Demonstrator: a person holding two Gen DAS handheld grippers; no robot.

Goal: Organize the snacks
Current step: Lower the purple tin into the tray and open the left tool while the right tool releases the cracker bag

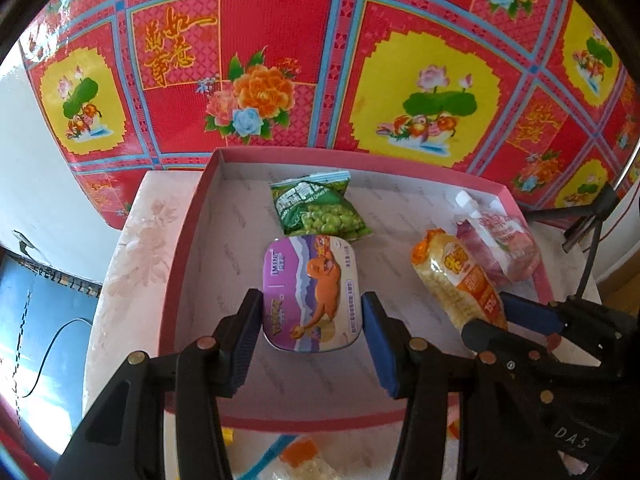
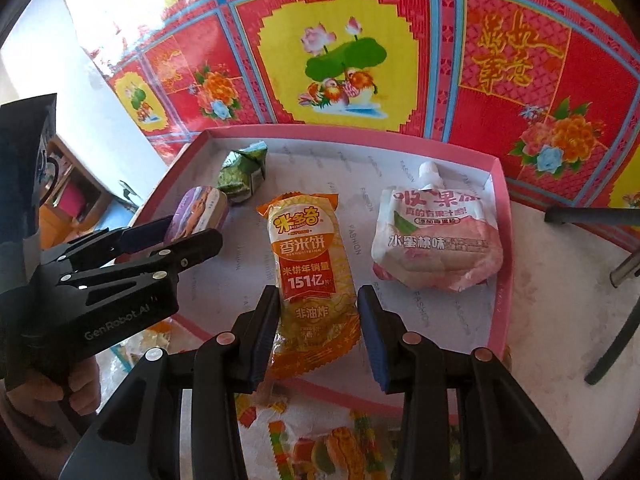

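A purple rounded tin [image 1: 308,292] with an orange cartoon creature sits between the pads of my left gripper [image 1: 311,308], which is shut on its two sides over the pink tray [image 1: 188,240]. My right gripper [image 2: 319,304] is shut on the lower end of an orange rice cracker packet [image 2: 308,264], whose top lies toward the tray's middle. Inside the tray lie a green pea bag [image 1: 320,208] at the back left and a pink peach jelly pouch [image 2: 436,240] at the right. The left gripper with the tin [image 2: 198,212] also shows at the left of the right wrist view.
Loose colourful candies [image 2: 332,448] lie on the pale table in front of the tray's near rim. Black tripod legs [image 2: 592,214] stand right of the tray. A red patterned cloth [image 1: 280,60] hangs behind. A person's hand [image 2: 80,392] holds the left gripper's handle.
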